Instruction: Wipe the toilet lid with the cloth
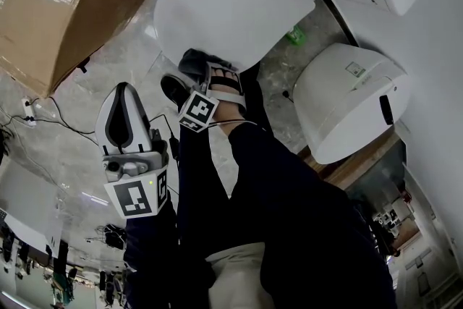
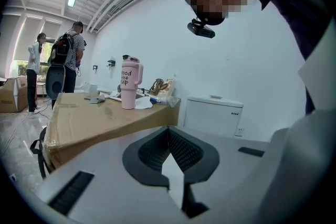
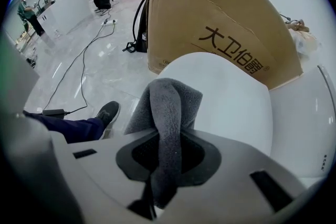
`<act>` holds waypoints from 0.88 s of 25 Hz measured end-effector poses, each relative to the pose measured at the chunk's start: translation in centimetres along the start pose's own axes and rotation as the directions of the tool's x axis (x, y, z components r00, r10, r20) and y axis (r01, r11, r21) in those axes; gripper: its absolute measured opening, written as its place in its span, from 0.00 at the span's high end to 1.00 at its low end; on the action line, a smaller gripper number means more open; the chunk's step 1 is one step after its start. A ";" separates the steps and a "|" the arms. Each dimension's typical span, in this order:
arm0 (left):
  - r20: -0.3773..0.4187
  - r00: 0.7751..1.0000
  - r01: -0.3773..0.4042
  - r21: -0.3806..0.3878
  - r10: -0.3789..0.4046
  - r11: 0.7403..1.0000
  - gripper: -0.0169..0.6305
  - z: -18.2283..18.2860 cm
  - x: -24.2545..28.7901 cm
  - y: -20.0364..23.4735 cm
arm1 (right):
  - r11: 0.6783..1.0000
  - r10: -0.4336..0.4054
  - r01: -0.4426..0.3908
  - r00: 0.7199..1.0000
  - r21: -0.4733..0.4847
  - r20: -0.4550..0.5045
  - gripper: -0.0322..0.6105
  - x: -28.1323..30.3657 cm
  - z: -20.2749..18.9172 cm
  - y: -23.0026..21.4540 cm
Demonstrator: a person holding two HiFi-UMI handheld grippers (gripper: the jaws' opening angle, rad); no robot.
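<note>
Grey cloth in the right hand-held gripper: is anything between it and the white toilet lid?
Nothing visible. The grey fleecy cloth, clamped in the right hand-held gripper, is at the near edge of the bare white toilet lid; the brown cardboard box stands beyond the lid.

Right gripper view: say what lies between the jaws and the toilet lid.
Only the cloth, clamped in the right gripper, sticks out toward the lid; the right gripper view shows it.
</note>
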State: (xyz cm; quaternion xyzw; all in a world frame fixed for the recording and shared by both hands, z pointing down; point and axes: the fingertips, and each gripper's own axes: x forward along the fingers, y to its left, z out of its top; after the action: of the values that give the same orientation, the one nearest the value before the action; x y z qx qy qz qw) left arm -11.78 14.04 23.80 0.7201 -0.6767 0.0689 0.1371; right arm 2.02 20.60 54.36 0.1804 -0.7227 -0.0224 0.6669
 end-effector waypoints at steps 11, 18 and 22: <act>0.005 1.000 -0.010 -0.009 0.010 1.000 0.95 0.0 -0.3 -0.3 | 0.960 0.124 -0.131 0.991 0.248 0.043 0.85 -0.3 -0.4 -2.0; 0.020 1.000 -0.023 0.002 0.022 1.000 0.95 1.0 0.6 -0.4 | 0.969 -0.025 0.009 0.998 0.246 0.060 0.85 0.2 -2.6 -13.2; 0.009 0.999 -0.035 -0.007 0.035 0.999 0.95 0.7 1.0 -0.7 | 0.981 -0.146 0.138 0.988 0.136 0.052 0.85 1.4 -2.8 -21.5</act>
State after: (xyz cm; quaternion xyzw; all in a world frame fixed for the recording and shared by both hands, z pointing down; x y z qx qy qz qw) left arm -11.09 12.95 23.36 0.7081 -0.6899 0.0655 0.1352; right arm 9.68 0.70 50.14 0.2745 -0.7280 -0.0274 0.6276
